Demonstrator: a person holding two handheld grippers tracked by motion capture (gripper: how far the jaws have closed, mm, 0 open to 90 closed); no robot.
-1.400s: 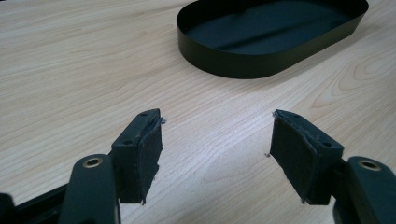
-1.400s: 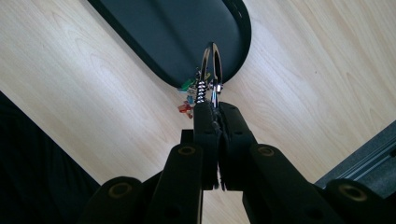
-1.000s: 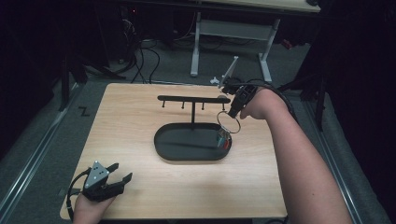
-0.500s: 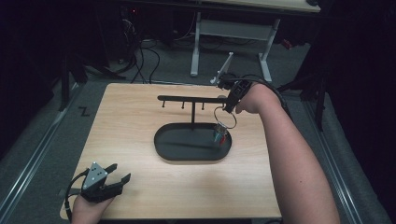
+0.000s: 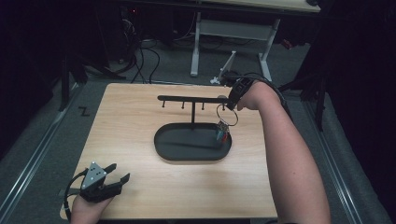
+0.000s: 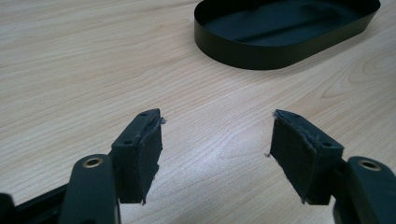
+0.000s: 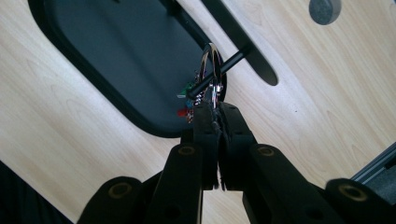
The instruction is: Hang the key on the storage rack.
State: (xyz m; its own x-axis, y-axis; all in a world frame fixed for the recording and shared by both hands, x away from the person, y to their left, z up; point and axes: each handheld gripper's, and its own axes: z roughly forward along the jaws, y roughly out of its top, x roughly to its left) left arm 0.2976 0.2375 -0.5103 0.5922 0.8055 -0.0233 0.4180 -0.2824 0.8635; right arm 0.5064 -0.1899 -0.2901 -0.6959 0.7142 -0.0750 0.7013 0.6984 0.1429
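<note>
Since the earlier frames, the high view shows the right gripper (image 5: 229, 105) has slid toward 9 o'clock along the stand's crossbar (image 5: 191, 99), carrying the key ring (image 5: 227, 115) over the tray's (image 5: 168, 148) 3 o'clock end, while the left gripper (image 5: 114, 179) sits at the table's (image 5: 130, 116) 7 o'clock corner. In the left gripper view, its 2 jaws stand wide apart over bare wood, the tray (image 6: 243, 53) toward 1 o'clock. In the right gripper view, the right gripper (image 7: 215, 116) is clamped on the key ring (image 7: 208, 70), which encircles a peg (image 7: 219, 70) at 12 o'clock.

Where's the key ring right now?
The key ring hangs from the shut right gripper in the high view, at the right end of the black hook bar, above the right end of the oval tray.
</note>
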